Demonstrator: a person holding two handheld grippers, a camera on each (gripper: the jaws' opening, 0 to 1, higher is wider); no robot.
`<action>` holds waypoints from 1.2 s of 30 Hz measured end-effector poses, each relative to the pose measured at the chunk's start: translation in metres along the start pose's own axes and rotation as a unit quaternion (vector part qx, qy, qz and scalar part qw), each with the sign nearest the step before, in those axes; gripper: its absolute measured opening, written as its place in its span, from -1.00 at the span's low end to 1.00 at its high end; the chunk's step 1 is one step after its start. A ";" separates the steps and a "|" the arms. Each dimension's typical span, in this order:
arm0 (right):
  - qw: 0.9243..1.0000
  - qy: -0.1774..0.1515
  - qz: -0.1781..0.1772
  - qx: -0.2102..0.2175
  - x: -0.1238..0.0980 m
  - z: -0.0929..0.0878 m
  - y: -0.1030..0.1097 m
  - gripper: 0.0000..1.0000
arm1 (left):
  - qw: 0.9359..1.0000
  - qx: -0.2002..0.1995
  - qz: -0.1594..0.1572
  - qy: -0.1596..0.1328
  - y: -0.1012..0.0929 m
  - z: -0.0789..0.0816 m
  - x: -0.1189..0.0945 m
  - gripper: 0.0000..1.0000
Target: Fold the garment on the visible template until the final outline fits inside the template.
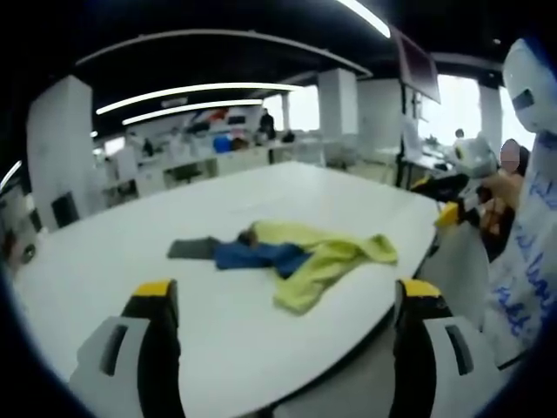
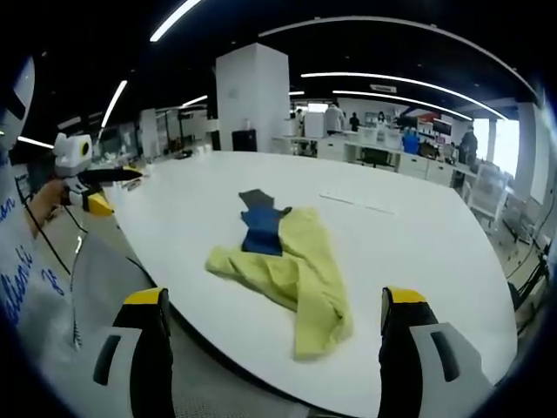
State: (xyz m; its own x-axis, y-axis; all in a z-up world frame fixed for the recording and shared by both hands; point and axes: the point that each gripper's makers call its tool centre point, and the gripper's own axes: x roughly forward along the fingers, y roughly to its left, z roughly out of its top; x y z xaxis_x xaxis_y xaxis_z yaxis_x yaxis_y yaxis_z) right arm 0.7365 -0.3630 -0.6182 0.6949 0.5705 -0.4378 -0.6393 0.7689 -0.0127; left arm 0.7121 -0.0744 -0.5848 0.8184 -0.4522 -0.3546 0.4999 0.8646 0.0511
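Since the yellow garment lies crumpled in a loose heap on the white table, near the edge closest to the person, folding looks not yet begun. A blue piece and a dark grey piece show at its far end; whether either is the template cannot be told. The left claw and right claw both stand wide and empty, short of the table, apart from the garment.

Each set of tongs, left and right, has two black jaws with yellow tips and white housings; the person's white sleeve carries blue lettering.
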 end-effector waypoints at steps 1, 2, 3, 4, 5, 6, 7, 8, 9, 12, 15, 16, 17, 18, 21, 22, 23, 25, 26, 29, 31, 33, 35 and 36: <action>1.000 0.001 0.000 -0.001 0.000 0.000 0.000 1.00 | 1.000 0.000 0.000 0.000 0.000 0.000 0.000 0.99; 1.000 0.001 0.000 -0.002 0.000 0.000 0.001 1.00 | 1.000 0.000 0.001 -0.001 0.000 0.000 -0.001 0.99; 1.000 0.002 0.000 -0.002 0.000 0.000 0.001 1.00 | 1.000 -0.003 0.006 0.001 0.002 -0.001 -0.001 0.99; 1.000 0.003 0.001 -0.003 0.001 0.000 0.001 1.00 | 1.000 -0.003 0.006 0.002 0.002 -0.001 -0.002 0.99; 1.000 0.005 0.001 -0.005 0.001 0.000 0.002 1.00 | 1.000 -0.002 0.006 0.002 0.002 -0.001 -0.003 0.99; 1.000 0.006 0.002 -0.006 0.001 0.000 0.003 1.00 | 1.000 -0.001 0.005 0.001 0.001 -0.001 -0.003 0.99; 1.000 0.007 0.002 -0.006 0.002 0.000 0.004 1.00 | 1.000 -0.001 0.005 0.001 0.001 0.000 -0.004 0.99; 1.000 0.007 0.003 -0.007 0.003 0.001 0.005 1.00 | 1.000 0.000 0.005 0.000 0.001 0.000 -0.004 0.99; 1.000 0.007 0.004 -0.009 0.003 0.002 0.006 1.00 | 1.000 0.001 0.004 0.000 0.000 0.000 -0.005 0.99; 1.000 0.007 0.005 -0.013 0.005 0.004 0.009 1.00 | 1.000 0.005 0.005 0.001 -0.001 0.001 -0.006 0.99; 1.000 0.007 0.009 -0.020 0.007 0.007 0.012 1.00 | 1.000 0.008 0.008 0.007 -0.001 -0.001 -0.006 0.99; 1.000 0.008 0.010 -0.024 0.008 0.009 0.013 1.00 | 1.000 0.010 0.007 0.009 -0.001 -0.002 -0.007 0.99; 1.000 0.008 0.011 -0.026 0.009 0.010 0.013 1.00 | 1.000 0.011 0.006 0.011 -0.002 -0.002 -0.007 0.99; 1.000 0.007 0.011 -0.028 0.010 0.011 0.014 1.00 | 1.000 0.011 0.006 0.010 -0.002 -0.002 -0.007 0.99; 0.999 0.005 0.016 -0.037 0.012 0.015 0.016 1.00 | 1.000 0.010 0.005 0.009 -0.002 -0.002 -0.008 0.99; 0.999 0.005 0.017 -0.038 0.012 0.016 0.016 1.00 | 1.000 0.010 0.005 0.009 -0.002 -0.002 -0.008 0.99; 0.999 0.004 0.019 -0.038 0.014 0.018 0.017 1.00 | 1.000 0.010 0.005 0.008 -0.002 -0.001 -0.009 0.99; 0.999 0.003 0.017 -0.039 0.016 0.021 0.017 1.00 | 1.000 0.010 0.005 0.007 -0.002 -0.001 -0.010 0.99; 0.999 0.003 0.017 -0.043 0.017 0.022 0.017 1.00 | 1.000 0.010 0.005 0.007 -0.002 -0.001 -0.010 0.99; 0.998 0.005 0.023 -0.059 0.022 0.025 0.018 1.00 | 1.000 0.012 0.004 0.010 -0.002 -0.002 -0.011 0.99; 0.998 0.005 0.029 -0.062 0.025 0.027 0.017 1.00 | 1.000 0.014 0.005 0.012 -0.002 -0.003 -0.012 0.99; 0.997 0.008 0.032 -0.069 0.029 0.028 0.013 1.00 | 1.000 0.013 0.007 0.013 -0.001 -0.004 -0.013 0.99; 0.997 0.012 0.038 -0.065 0.033 0.030 0.012 1.00 | 1.000 0.013 0.008 0.011 0.000 -0.004 -0.015 0.99; 0.997 0.009 0.043 -0.063 0.036 0.033 0.013 1.00 | 1.000 0.012 0.008 0.010 0.000 -0.004 -0.016 0.99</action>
State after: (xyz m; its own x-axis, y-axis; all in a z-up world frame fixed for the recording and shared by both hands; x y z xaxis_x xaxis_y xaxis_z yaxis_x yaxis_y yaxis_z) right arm 0.7639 -0.3235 -0.6044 0.6310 0.6265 -0.4575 -0.7328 0.6750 -0.0863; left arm 0.6982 -0.0660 -0.5834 0.8204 -0.4334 -0.3730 0.4936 0.8661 0.0793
